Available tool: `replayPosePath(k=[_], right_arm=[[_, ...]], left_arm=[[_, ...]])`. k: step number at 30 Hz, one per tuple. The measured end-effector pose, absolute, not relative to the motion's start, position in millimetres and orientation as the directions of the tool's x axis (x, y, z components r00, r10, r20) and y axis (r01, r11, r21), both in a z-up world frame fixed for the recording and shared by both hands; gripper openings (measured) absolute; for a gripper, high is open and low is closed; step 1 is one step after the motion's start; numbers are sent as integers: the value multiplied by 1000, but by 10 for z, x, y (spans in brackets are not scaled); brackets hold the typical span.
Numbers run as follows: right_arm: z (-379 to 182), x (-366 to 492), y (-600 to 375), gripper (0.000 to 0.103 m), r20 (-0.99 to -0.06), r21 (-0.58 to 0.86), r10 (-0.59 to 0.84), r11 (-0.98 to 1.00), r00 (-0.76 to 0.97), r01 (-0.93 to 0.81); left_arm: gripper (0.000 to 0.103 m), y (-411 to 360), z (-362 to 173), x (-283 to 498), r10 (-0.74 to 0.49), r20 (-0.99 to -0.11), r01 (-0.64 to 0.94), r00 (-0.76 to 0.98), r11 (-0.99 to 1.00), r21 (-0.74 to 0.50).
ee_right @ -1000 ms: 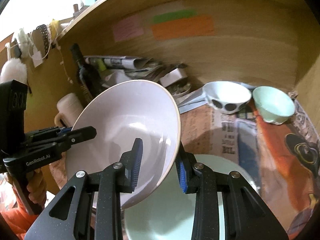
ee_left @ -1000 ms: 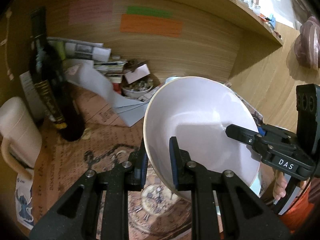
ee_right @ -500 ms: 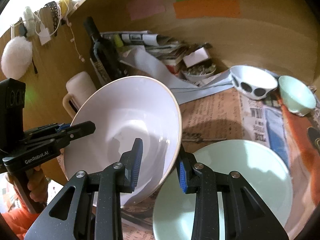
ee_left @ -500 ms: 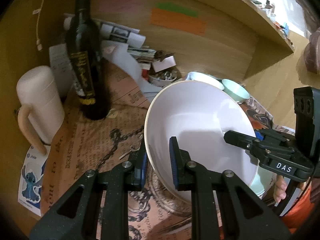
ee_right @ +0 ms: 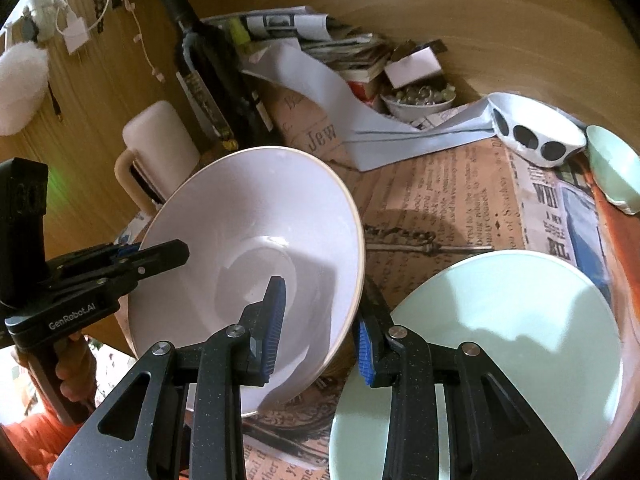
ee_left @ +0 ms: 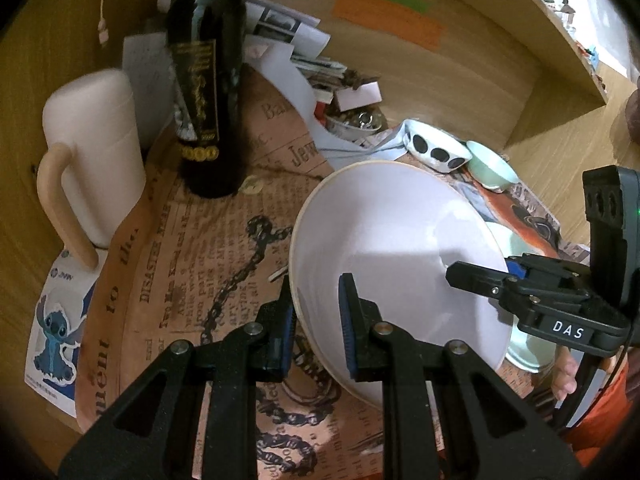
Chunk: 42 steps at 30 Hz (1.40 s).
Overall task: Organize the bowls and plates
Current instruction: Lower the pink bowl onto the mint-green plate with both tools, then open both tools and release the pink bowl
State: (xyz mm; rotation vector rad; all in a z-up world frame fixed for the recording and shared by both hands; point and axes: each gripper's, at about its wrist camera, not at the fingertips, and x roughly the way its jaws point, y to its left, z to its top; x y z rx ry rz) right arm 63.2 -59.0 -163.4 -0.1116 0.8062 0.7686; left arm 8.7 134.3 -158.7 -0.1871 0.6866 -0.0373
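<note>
Left hand-held gripper (ee_left: 316, 326) clamped nearly shut on the near rim of a large white ceramic bowl with a thin tan edge (ee_left: 392, 240), one blue-padded finger inside the wall, the other outside. Right hand-held gripper (ee_right: 320, 332) likewise closed on the opposite rim of the same bowl (ee_right: 256, 248), a pad on each face of the wall. Bowl carried between both, tilted, above the worktop covered in newspaper-print paper (ee_right: 440, 200); whether its base touches the paper cannot be told. Just beside it, under the right fingers, a wide pale green round plate (ee_right: 500, 340) lying flat on the paper, its edge also peeking out behind the white bowl in the left view (ee_left: 520, 356). Part of a person's hand (ee_left: 564, 376) on the right handle, orange sleeve below. Farther off, to the left, a tall dark glass bottle with a gold label (ee_left: 204, 80) standing upright, near a cream plastic jug with a looped handle (ee_left: 92, 152). A cartoon sticker sheet (ee_left: 54, 336) at the left edge. Beyond, a white bowl with black oval spots (ee_right: 536, 132) resting tilted, just beside a small mint green bowl (ee_right: 612, 168). At the back, against the curved wooden wall, a pile of papers (ee_right: 320, 40) and a small dish of odds and ends (ee_right: 420, 100).
</note>
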Motion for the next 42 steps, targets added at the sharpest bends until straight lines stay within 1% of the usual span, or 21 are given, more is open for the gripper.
replayPosePath(k=[8, 12, 19, 26, 30, 32, 33, 35, 37, 39, 42], right_arm=[[-1704, 681, -552, 29, -701, 196, 570, 731, 427, -654], [-1715, 684, -518, 31, -708, 176, 558, 733, 433, -657], [-1694, 707, -551, 31, -705, 176, 560, 733, 436, -657], [-1582, 688, -663, 32, -673, 177, 576, 734, 464, -655], [-1422, 628, -766, 36, -623, 164, 595, 734, 508, -659], [-1347, 601, -827, 40, -600, 155, 598, 738, 532, -656], [-1312, 588, -868, 42, -587, 151, 599, 742, 545, -653], [-1251, 581, -935, 47, -565, 148, 598, 751, 569, -643], [-1188, 578, -1030, 47, -542, 149, 597, 761, 592, -631], [-1128, 588, -1138, 48, -522, 153, 594, 772, 613, -617], [-1030, 600, -1301, 52, -490, 152, 580, 792, 651, -592]], left_arm=[[20, 1414, -1737, 90, -112, -652, -36, 750, 977, -209], [19, 1439, -1755, 107, -115, -652, -37, 750, 976, -215], [20, 1406, -1758, 117, -96, -647, -38, 757, 981, -190], [20, 1359, -1668, 58, -31, -618, -67, 785, 989, -135], [23, 1348, -1562, 11, -10, -592, -72, 806, 991, -116], [24, 1329, -1501, -11, -3, -578, -72, 816, 992, -108], [27, 1307, -1460, -21, 0, -569, -70, 822, 992, -101], [36, 1276, -1390, -38, 4, -553, -67, 833, 993, -95], [48, 1233, -1299, -58, 2, -528, -60, 849, 994, -92], [53, 1178, -1214, -74, 3, -505, -54, 863, 995, -86], [60, 1075, -1065, -67, 3, -467, -41, 884, 997, -71]])
